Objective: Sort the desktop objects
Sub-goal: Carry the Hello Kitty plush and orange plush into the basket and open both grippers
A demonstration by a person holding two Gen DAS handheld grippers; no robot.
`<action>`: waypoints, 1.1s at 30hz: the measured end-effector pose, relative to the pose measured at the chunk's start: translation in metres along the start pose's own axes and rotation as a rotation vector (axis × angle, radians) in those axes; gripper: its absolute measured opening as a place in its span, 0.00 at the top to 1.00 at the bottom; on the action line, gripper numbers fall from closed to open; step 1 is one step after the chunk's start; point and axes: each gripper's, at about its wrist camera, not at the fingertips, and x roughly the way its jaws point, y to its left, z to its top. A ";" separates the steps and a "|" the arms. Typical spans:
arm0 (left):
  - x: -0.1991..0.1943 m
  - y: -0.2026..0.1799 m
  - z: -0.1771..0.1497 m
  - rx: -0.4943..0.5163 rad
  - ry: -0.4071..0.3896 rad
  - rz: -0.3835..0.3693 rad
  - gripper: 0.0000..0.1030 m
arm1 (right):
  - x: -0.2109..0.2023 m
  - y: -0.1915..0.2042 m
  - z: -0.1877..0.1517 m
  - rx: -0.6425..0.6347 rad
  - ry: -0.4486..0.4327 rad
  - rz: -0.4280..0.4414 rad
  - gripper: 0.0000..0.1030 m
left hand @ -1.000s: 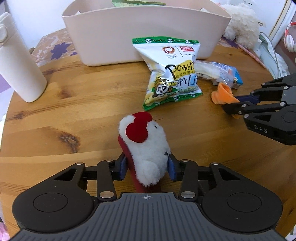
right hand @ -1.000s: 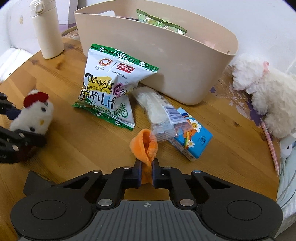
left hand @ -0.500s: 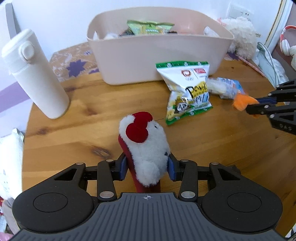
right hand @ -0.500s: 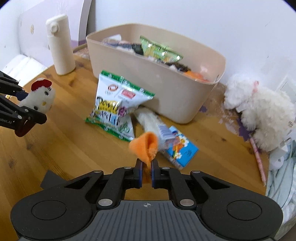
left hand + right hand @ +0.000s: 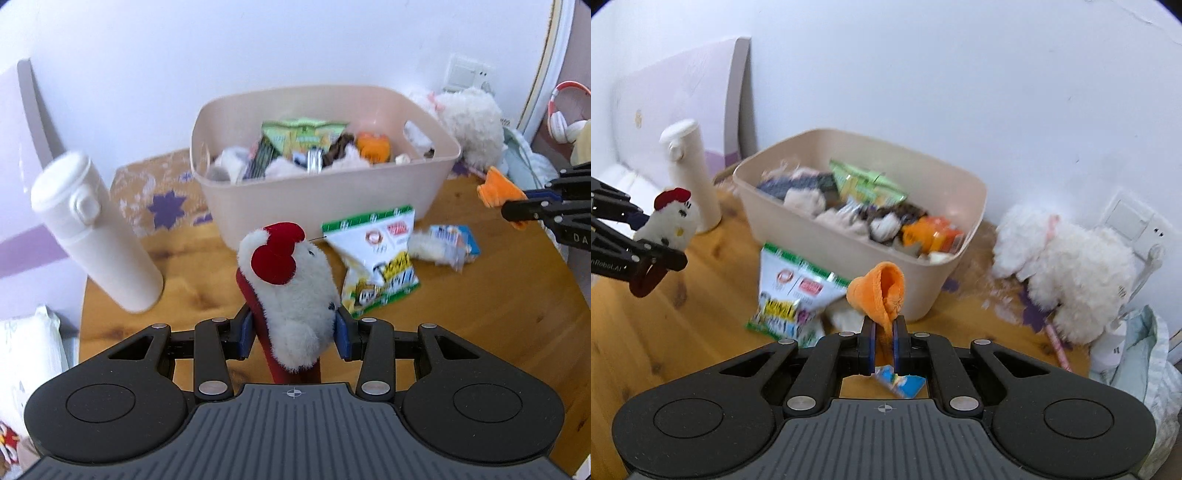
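My left gripper is shut on a white plush chicken with a red comb, held above the wooden table; it also shows in the right wrist view. My right gripper is shut on a small orange cloth toy, raised in front of the beige bin; the toy also shows at the right in the left wrist view. The bin holds several snacks and plush items. A green-and-white snack bag lies on the table in front of it.
A white flask stands at the table's left. A clear-wrapped pack and a blue tissue packet lie right of the snack bag. A large white plush sits right of the bin by the wall. The round table's edge curves at the right.
Both grippers have lifted higher with their toys still held, so the bin's inside now shows. The orange toy has come up off the table near the tissue packet.
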 end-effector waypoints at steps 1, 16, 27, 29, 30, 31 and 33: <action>-0.001 0.000 0.004 0.005 -0.009 0.000 0.59 | -0.001 -0.003 0.003 0.003 -0.007 -0.006 0.92; -0.007 0.003 0.080 0.070 -0.141 0.037 0.59 | 0.017 -0.027 0.067 0.016 -0.083 -0.078 0.92; 0.021 0.008 0.127 0.037 -0.160 0.075 0.58 | 0.057 -0.020 0.097 -0.022 -0.071 -0.082 0.92; 0.027 0.006 0.130 0.031 -0.153 0.082 0.58 | 0.065 -0.020 0.100 -0.020 -0.063 -0.084 0.92; 0.032 0.005 0.131 0.030 -0.146 0.085 0.58 | 0.068 -0.020 0.101 -0.017 -0.058 -0.086 0.92; 0.036 0.004 0.132 0.030 -0.142 0.089 0.58 | 0.073 -0.020 0.101 -0.012 -0.053 -0.086 0.92; 0.045 0.003 0.135 0.028 -0.130 0.089 0.58 | 0.080 -0.020 0.102 -0.006 -0.039 -0.087 0.92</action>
